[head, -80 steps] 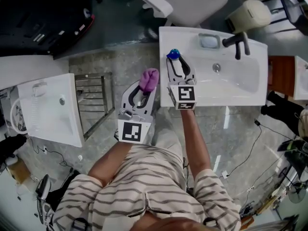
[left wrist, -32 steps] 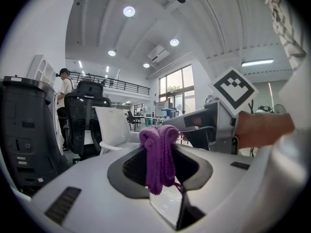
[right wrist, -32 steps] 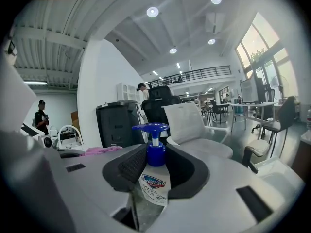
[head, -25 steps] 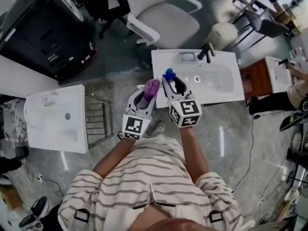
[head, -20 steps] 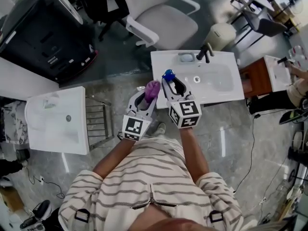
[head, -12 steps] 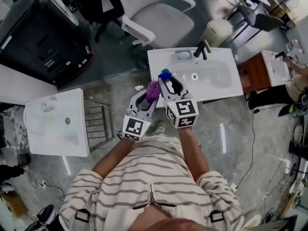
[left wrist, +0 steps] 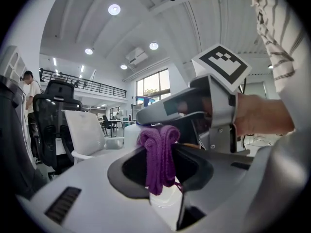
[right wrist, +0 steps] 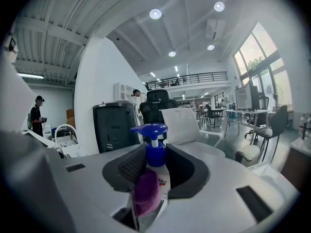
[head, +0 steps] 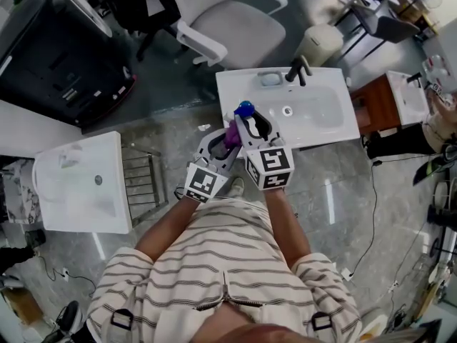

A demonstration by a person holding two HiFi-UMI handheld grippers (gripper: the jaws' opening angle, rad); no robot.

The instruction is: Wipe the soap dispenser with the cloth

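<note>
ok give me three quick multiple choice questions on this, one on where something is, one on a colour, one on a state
1. Where is the soap dispenser? A between the left gripper's jaws; B between the right gripper's jaws; C held by neither.
2. What colour is the cloth? A yellow; B green; C purple.
3. The left gripper's jaws are: A shut on the cloth; B wide open with nothing between them; C shut on the soap dispenser.
Answers: 1 B, the right gripper view shows it between those jaws; 2 C, it reads purple in every view; 3 A, the left gripper view shows the cloth pinched between them.
</note>
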